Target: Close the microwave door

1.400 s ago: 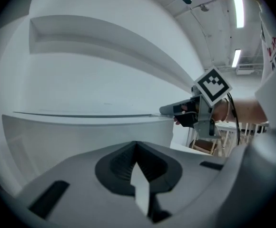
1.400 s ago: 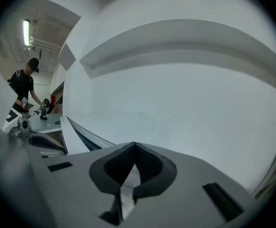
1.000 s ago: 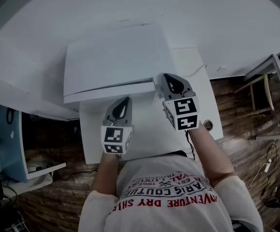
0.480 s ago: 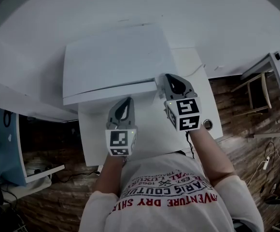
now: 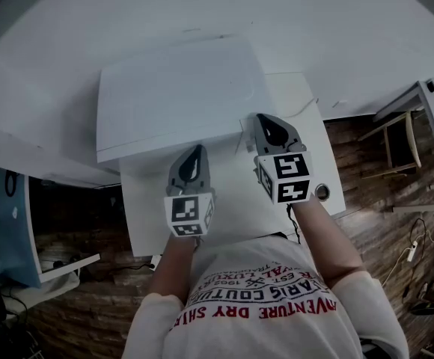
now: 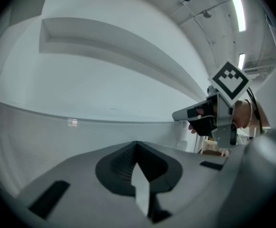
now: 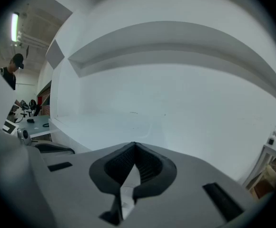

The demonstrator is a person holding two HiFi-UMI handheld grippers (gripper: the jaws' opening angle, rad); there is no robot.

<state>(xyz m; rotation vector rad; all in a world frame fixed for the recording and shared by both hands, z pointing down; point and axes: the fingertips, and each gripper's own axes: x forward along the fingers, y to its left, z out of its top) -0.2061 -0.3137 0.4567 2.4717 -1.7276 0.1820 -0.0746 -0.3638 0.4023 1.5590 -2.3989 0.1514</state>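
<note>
Microwave (image 5: pixel 176 96) at upper centre shows only its white top; its door front is hidden. Left gripper (image 5: pixel 196 150) and right gripper (image 5: pixel 261 118) have jaws pressed together, empty.

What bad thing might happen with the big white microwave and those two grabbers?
1. The right gripper points at the white microwave near its front right corner; a push there might slip off sideways.
2. The microwave sits on a small white table; a hard shove might slide it backwards.

The microwave (image 5: pixel 176 96) sits on the table (image 5: pixel 307 129), left claw (image 5: pixel 194 151) and right claw (image 5: pixel 261 119) before it.
</note>
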